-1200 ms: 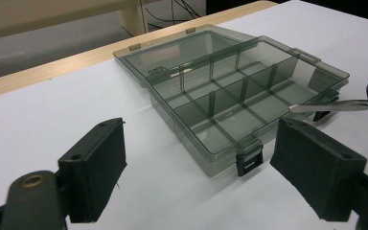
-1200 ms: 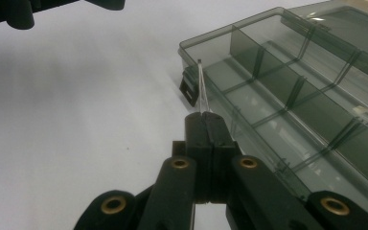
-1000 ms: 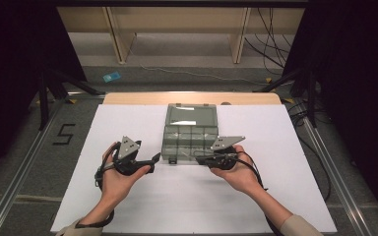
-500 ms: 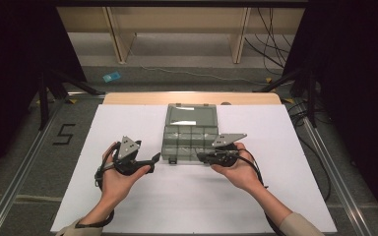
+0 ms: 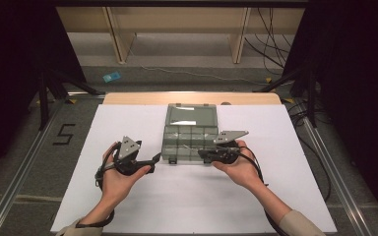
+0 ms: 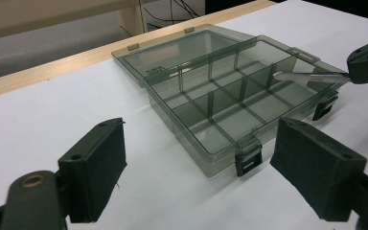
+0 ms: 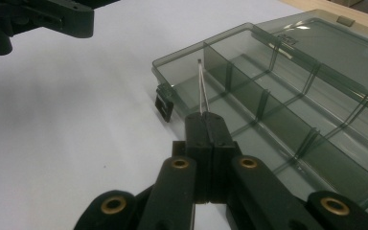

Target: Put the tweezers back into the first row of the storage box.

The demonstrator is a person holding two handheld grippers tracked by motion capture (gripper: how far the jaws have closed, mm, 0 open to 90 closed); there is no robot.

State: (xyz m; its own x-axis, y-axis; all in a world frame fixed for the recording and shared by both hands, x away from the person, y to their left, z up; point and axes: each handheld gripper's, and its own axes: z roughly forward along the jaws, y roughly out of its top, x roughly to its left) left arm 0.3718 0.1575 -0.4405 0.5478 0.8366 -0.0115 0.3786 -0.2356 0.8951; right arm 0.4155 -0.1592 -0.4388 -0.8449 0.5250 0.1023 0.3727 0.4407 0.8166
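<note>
- A white table top (image 5: 187, 196) lies in front of me, and my two forearms reach onto it from the near edge.
- A smoky, see-through plastic compartment box (image 5: 191, 139) sits in the middle of the table with its lid (image 5: 192, 115) folded flat open on the far side. Dividers split the tray into a grid of cells, and all the cells I can see look empty.
- My left gripper (image 6: 199, 177) rests just beside the box's near left corner. Its two padded jaws stand wide apart and hold nothing. Between them I see the box's near corner and one of its small dark latches (image 6: 247, 162).
- My right gripper (image 7: 206, 125) is at the box's near right edge, with its jaws pressed together on a thin metal strip (image 7: 201, 86). It may be a divider or a slim tool; I cannot tell which.
- The strip sticks straight out past the closed jaw tips. Its long axis points across the near row of cells, toward the left end of the box and my left gripper.
- The strip's free end hangs above the open tray, near the top of the dividers. I cannot tell whether it touches one.
- My judgement is that the right hand is the working one. The cells lie directly below and ahead of the strip, so the coming move depends on lining its length up with a cell or slot.
</note>
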